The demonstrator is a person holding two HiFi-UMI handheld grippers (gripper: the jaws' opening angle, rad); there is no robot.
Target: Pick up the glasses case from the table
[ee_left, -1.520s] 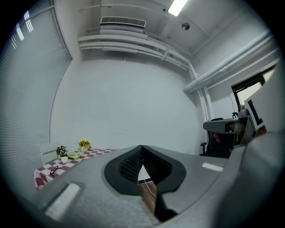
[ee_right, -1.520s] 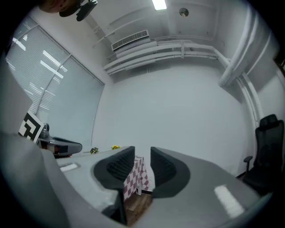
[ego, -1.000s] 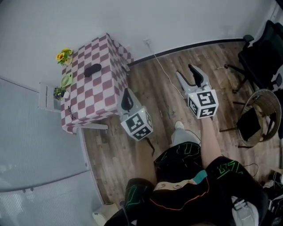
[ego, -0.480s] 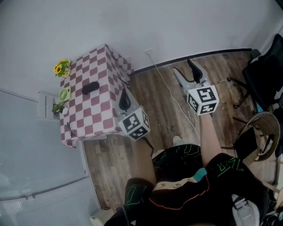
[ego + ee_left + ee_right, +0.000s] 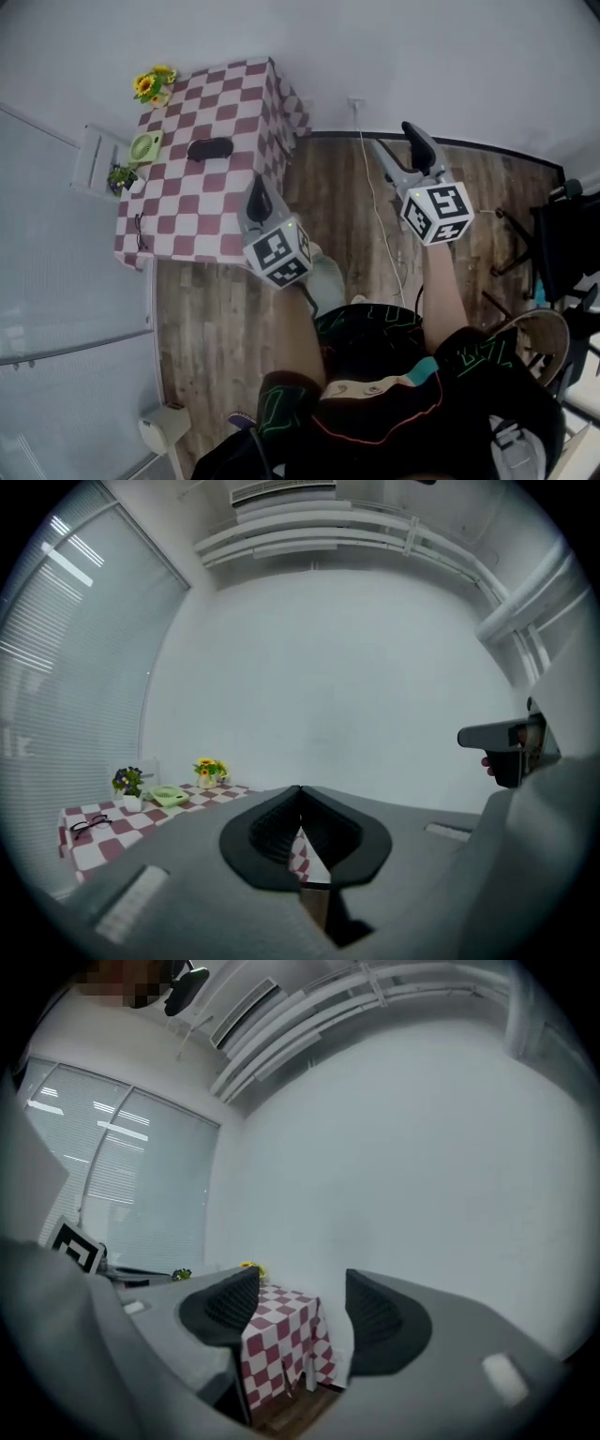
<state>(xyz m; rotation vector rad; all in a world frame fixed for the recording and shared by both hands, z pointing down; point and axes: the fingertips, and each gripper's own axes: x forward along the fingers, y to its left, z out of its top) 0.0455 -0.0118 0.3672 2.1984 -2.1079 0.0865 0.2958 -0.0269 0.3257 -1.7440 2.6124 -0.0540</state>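
Glasses case [image 5: 210, 148]: dark, oblong, lying flat on the checked worktop [image 5: 187, 220] in the upper left of the head view. It is well apart from both tongs and nothing touches it.

Left tongs [image 5: 256, 194]: closed and empty. In the left gripper view [image 5: 300, 799] the two dark pads meet at their tips, and a sliver of red-and-white cloth shows through the gap below. They are held near level, with the marker cube [image 5: 277, 254] turned up to the camera. In the frame the tips overlap the worktop's right side; whether they are over it or short of it cannot be told. The left forearm reaches up-frame from the torso at bottom centre.

Right tongs [image 5: 405, 155]: open and empty, the jaws having just been widening. In the right gripper view [image 5: 302, 1312] the pads stand well apart, with only the distant worktop corner [image 5: 281, 1335] and the wall between them. They are held level over the wood floor [image 5: 328, 187], right of centre, on an outstretched forearm.

Worktop contents:
- sunflower pot [image 5: 155, 86] at the far corner
- pale green dish-like item [image 5: 143, 147]
- small purple-flowered plant [image 5: 122, 176]
- spectacles [image 5: 89, 824] near the left edge

The case cannot be made out in either gripper view.

Surroundings:
- white cable [image 5: 375, 206] trailing down the floor
- black chair [image 5: 562, 244], cut off at the right edge
- round wicker item [image 5: 530, 342] at lower right, partly behind the person's shoulder
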